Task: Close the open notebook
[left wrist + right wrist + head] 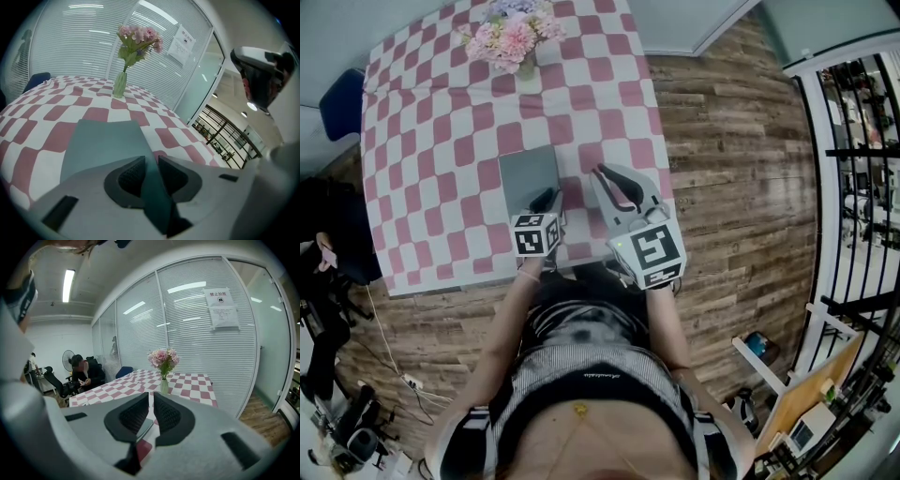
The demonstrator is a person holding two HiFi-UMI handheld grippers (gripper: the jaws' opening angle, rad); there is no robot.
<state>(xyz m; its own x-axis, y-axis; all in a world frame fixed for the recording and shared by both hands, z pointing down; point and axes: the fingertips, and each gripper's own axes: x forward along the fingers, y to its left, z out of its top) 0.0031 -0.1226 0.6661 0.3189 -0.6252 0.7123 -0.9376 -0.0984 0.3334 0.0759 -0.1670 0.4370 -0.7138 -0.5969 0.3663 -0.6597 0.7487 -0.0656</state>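
Plainly the notebook (528, 173) is all but shut. It lies grey-green and flat on the checked table (431, 159), toward the person's side, and only its near right corner rises, running up between the jaws of the left gripper (150, 161). Those jaws stand a little apart with the cover's edge in the gap, and I judge the pads are not pressing it. The right gripper (151, 401) hangs just beside the notebook on its right, above the cloth. Its jaws are drawn almost together with only a thin slit, and nothing is in them. A vase of pink flowers (514, 37) stands at the far end, well apart from all this.

What is left, I think, is to let the cover go cleanly. The left gripper ought to back off along the line of the cover toward the person, not sideways, so no pad catches the edge and flips it open. If the corner springs up, a light press from the right jaws would flatten it.
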